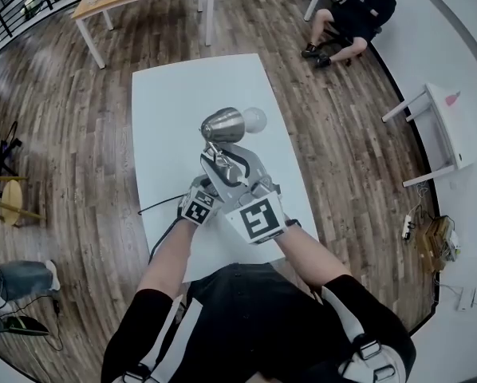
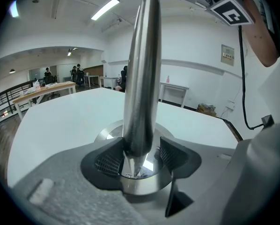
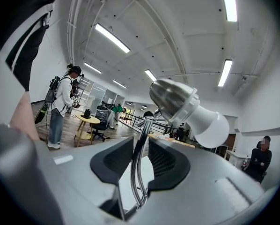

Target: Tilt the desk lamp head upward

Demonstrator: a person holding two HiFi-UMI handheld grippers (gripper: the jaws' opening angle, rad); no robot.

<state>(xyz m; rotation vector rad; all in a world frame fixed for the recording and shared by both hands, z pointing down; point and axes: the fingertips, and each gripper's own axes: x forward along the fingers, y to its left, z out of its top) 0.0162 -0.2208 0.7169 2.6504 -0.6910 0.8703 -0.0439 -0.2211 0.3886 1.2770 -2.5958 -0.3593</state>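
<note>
A: Nearest first: the person's dark top [image 1: 254, 317], both forearms reaching out over the white bench [image 1: 175, 94]. Which tool sits where?

B: Low down, the left gripper [image 2: 139, 156], angled at the foot of the lamp post [image 2: 141, 74]. Jaws wide but clenched on the thick post just above the round lamp base [image 2: 107, 132]. Reads as a brace.

A: And the other?

B: Higher and held level, the right gripper [image 3: 141, 156]. Jaws narrow, closed round the thin chrome lamp neck [image 3: 142, 130]; pads look to be against it on both sides. The neck's long axis runs upright through the gap, then bends off toward the head.

A: Where's the head from those jaws?

B: Above and beyond them, a little to their right, sits the lamp head [image 3: 170, 97] at the neck's far end. Its axis slants: steel shade high, white bulb [image 3: 210, 125] lower, pointing away. In the head view it hangs over mid-bench.

A: Nearer hand?

B: Right, plainly; left is down at the base. My reading: the grip is on the neck, not the shade, so raising the bulb end means swinging the neck while the left pins the post. The joint itself can't be made out.

A: Beyond?

B: A wooden floor [image 1: 79, 134] and a seated person [image 1: 354, 14], well apart.
</note>
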